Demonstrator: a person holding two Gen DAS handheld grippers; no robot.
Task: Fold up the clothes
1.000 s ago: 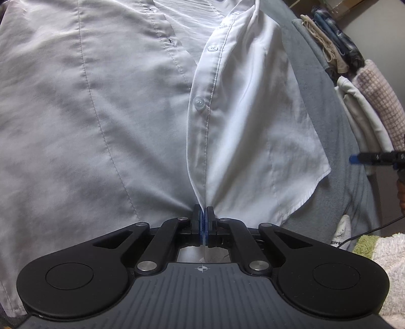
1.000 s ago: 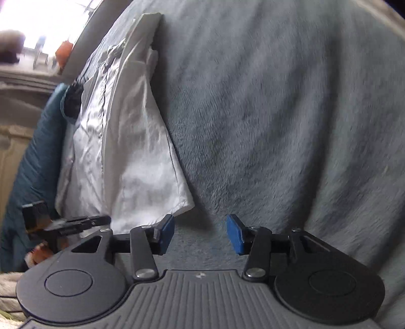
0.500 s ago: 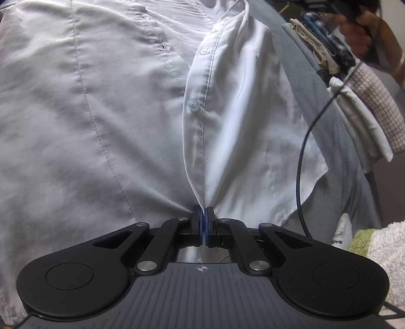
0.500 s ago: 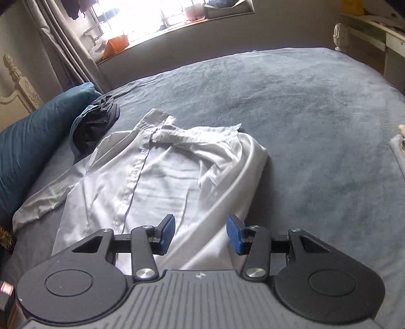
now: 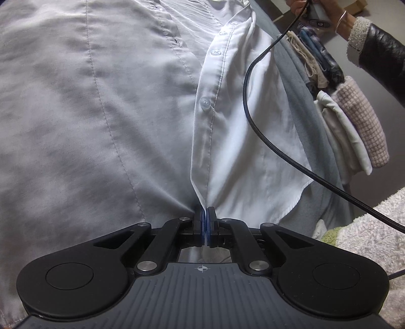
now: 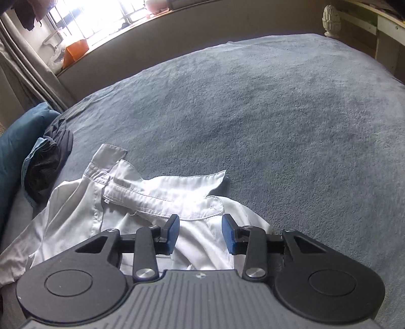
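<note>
A white button-up shirt (image 5: 101, 101) lies spread on the grey bed blanket (image 6: 278, 126). My left gripper (image 5: 204, 215) is shut on the lower end of the button placket (image 5: 206, 119), which rises in a ridge from the pads. In the right wrist view the shirt's collar (image 6: 157, 194) lies just beyond my right gripper (image 6: 200, 231). Its jaws are closing, with rumpled shirt fabric under and between the blue pads (image 6: 170, 234), which do not press on it.
Folded clothes (image 5: 354, 121) are stacked off the bed's right edge, with a fluffy towel (image 5: 367, 227) nearer. A black cable (image 5: 253, 101) crosses the shirt from a person's hand (image 5: 316, 15). A blue pillow (image 6: 15, 141) and a dark garment (image 6: 48, 162) lie left of the collar.
My right gripper swung from beside the shirt's lower side to just over the collar end, and its jaws narrowed. The left gripper kept its hold; the cable and a sleeve came into its view.
</note>
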